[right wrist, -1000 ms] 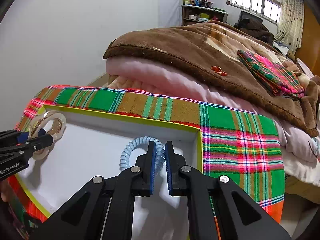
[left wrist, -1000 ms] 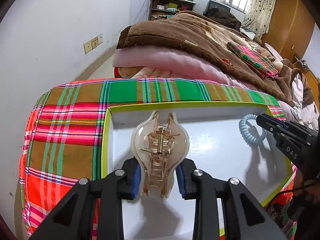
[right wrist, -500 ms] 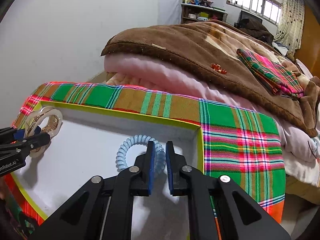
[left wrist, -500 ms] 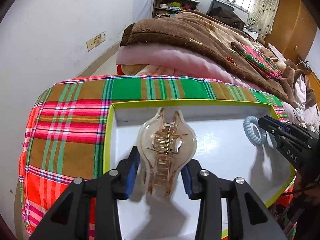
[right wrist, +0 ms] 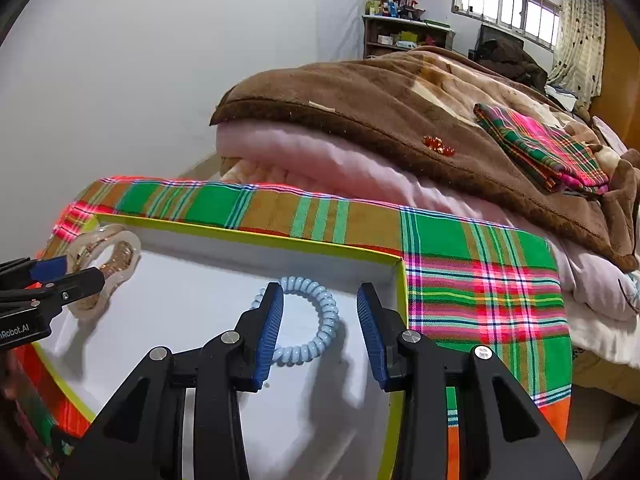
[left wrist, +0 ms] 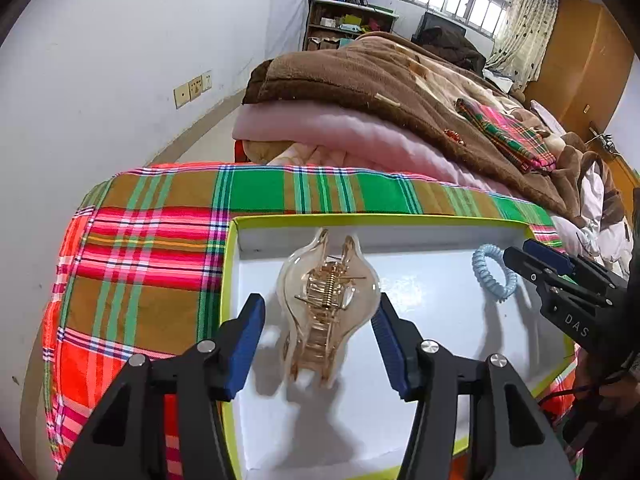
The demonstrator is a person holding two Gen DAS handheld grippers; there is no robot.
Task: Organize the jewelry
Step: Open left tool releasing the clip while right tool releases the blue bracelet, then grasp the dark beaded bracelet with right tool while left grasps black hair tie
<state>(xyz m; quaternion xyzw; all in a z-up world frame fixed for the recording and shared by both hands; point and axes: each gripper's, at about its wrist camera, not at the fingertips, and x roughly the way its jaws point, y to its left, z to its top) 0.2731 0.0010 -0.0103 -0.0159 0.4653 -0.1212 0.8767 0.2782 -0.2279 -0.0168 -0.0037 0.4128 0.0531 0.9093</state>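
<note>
A clear amber hair claw clip [left wrist: 329,304] lies in the white box with a yellow-green rim [left wrist: 360,219]. My left gripper [left wrist: 318,334] is open, its blue pads on either side of the clip and apart from it. A light blue spiral hair tie [right wrist: 310,318] lies in the box's far right corner [right wrist: 394,258]. My right gripper [right wrist: 320,326] is open around the tie, not gripping it. The tie also shows in the left wrist view [left wrist: 494,272], the clip in the right wrist view [right wrist: 102,266].
The box sits on a bright plaid cloth [left wrist: 152,248]. Behind it lie a pink quilt [right wrist: 320,160] and brown blanket [right wrist: 380,96] with a folded plaid cloth [right wrist: 540,144] and a small red ornament [right wrist: 438,146]. A white wall stands to the left.
Both grippers have opened. The left one let go of the claw clip, the right one let go of the spiral tie; both items now rest in the box.
</note>
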